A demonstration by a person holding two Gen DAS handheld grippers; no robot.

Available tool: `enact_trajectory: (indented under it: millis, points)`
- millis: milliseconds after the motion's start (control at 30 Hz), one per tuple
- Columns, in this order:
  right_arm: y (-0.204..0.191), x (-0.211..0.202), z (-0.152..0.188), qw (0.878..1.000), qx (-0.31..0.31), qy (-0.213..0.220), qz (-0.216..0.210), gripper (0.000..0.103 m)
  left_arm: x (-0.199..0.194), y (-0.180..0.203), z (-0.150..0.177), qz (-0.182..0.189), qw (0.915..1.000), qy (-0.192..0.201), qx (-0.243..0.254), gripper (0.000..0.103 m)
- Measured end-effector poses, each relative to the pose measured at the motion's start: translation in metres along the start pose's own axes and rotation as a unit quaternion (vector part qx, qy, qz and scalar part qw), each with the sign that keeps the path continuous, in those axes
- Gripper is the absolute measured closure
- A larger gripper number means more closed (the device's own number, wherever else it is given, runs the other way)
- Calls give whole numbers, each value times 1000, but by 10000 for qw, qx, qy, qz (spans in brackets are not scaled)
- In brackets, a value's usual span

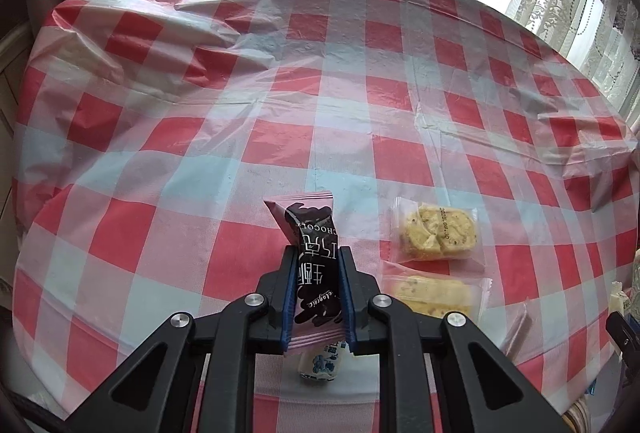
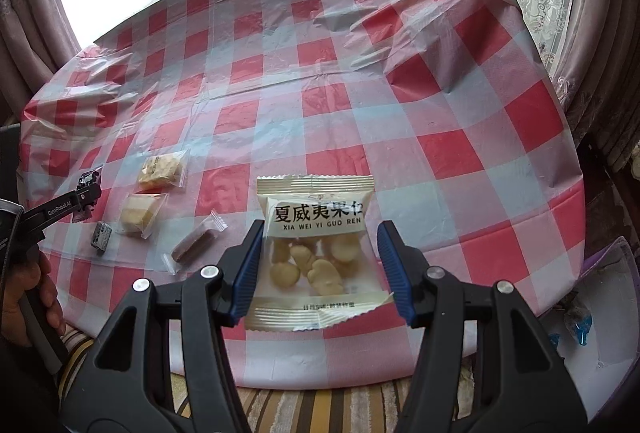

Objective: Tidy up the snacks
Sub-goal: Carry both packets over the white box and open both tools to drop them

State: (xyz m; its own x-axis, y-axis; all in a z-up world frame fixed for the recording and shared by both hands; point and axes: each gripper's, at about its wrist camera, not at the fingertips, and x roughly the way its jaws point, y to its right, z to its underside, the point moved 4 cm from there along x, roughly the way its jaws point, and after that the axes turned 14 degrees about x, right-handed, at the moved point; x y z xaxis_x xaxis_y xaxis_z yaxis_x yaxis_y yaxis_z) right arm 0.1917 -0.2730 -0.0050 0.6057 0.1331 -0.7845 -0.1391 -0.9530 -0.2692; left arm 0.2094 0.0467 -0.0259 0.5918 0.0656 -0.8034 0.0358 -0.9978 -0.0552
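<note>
My left gripper (image 1: 319, 251) is shut on a pink and black chocolate packet (image 1: 310, 229), which stands tilted between the blue pads just above the checked tablecloth (image 1: 320, 113). In the right wrist view the same gripper (image 2: 89, 189) shows small at the far left, with a person's hand (image 2: 28, 293) on its handle. My right gripper (image 2: 322, 225) grips a white nut packet (image 2: 316, 253) by its two side edges, flat and face up near the table's front edge.
Two clear-wrapped yellow pastries (image 1: 438, 233) (image 1: 432, 295) lie right of the left gripper. A blue and white candy (image 1: 320, 363) lies under it. A brown bar (image 2: 196, 243) and a silver candy (image 2: 102, 235) lie nearby. A white box (image 2: 600, 313) sits off the table's right.
</note>
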Motion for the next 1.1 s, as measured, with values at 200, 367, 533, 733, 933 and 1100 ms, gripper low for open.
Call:
enact_trajectory:
  millis: [200,367,533,733,933,1100]
  points:
    - [17,-14,2,9999,77,87,31,43,-29,27,0,235,9994,266,48,83]
    - [33,-27,4,9998,139,145,65,43,-52,65,8,596,9972,376,232,83]
    - [53,-42,6,9995,222,211,98,43,-71,110,16,1010,9927,434,493,83]
    - [87,-59,8,9985,439,273,181,43,-89,162,27,1441,9851,425,843,83]
    - [127,-77,12,9970,603,320,355,43,-105,213,39,1909,9740,329,1171,83]
    - [168,-92,18,9941,823,385,594,43,-117,260,56,2311,9604,170,1547,83]
